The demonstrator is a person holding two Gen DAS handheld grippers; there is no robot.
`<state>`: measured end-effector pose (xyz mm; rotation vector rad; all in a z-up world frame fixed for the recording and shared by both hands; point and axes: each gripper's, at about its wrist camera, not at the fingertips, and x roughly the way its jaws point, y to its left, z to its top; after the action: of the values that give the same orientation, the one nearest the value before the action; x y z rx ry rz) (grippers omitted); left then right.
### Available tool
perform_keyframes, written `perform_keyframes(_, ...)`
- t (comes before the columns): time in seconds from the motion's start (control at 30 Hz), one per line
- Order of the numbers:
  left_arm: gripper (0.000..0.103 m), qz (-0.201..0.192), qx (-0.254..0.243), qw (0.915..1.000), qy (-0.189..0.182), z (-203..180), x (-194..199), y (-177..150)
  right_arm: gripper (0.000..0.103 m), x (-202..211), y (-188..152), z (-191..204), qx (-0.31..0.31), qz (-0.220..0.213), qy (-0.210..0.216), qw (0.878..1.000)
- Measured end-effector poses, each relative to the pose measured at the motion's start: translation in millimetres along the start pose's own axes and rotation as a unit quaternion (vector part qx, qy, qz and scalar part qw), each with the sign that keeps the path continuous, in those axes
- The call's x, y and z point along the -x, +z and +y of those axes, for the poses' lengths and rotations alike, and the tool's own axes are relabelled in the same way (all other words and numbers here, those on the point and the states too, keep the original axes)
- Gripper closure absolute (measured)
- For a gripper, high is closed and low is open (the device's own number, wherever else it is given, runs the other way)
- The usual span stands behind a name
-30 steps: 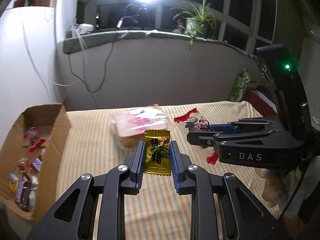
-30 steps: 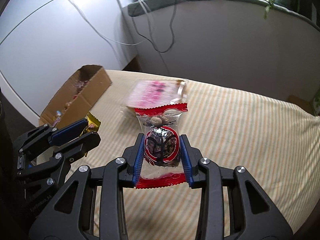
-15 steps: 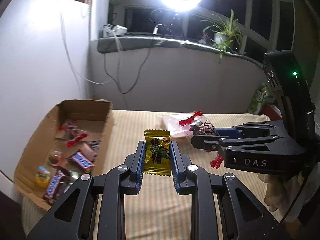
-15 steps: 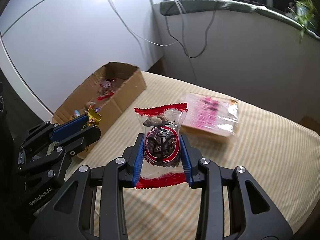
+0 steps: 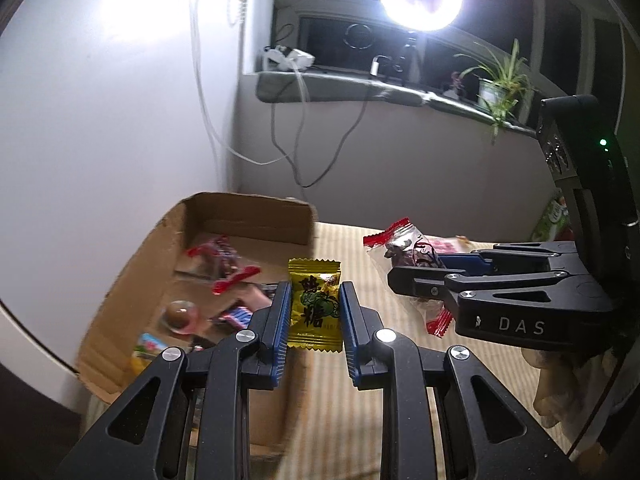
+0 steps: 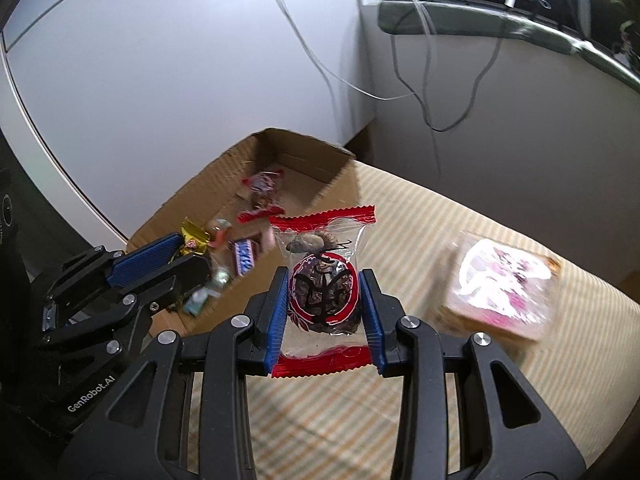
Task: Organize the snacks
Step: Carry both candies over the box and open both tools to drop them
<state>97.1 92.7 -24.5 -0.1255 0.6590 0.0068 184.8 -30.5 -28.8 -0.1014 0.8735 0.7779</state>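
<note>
Presently the left gripper (image 5: 314,312) has its fingers clamped on a yellow candy (image 5: 315,309), the right gripper (image 6: 325,297) on a red-edged snack packet (image 6: 323,289); both held beside the cardboard box (image 6: 224,184).

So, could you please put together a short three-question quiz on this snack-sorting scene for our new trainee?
1. True or false: the left hand-held gripper is shut on a yellow candy packet.
2. What does the right hand-held gripper hold?
A. a blue chocolate bar
B. a clear packet with red ends
C. nothing
3. Fill in: several snacks already lie inside the open ____ on the striped cloth.

Key
1. True.
2. B; the pads press on both of its sides.
3. Cardboard box; the pink-printed packet lies outside it on the cloth.
</note>
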Motion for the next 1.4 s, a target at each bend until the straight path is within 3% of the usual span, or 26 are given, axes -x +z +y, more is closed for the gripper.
perform_keyframes(0.6,0.081,0.011,0.040,0.9982,0.044,65,-14,-6,0.067,-58,30,46,0.036,0.019,0.040,0.998)
perform_keyframes(1.4,0.080,0.023,0.048,0.9966,0.062,81,-20,-9,0.067,-94,41,60,0.054,0.036,0.048,0.997)
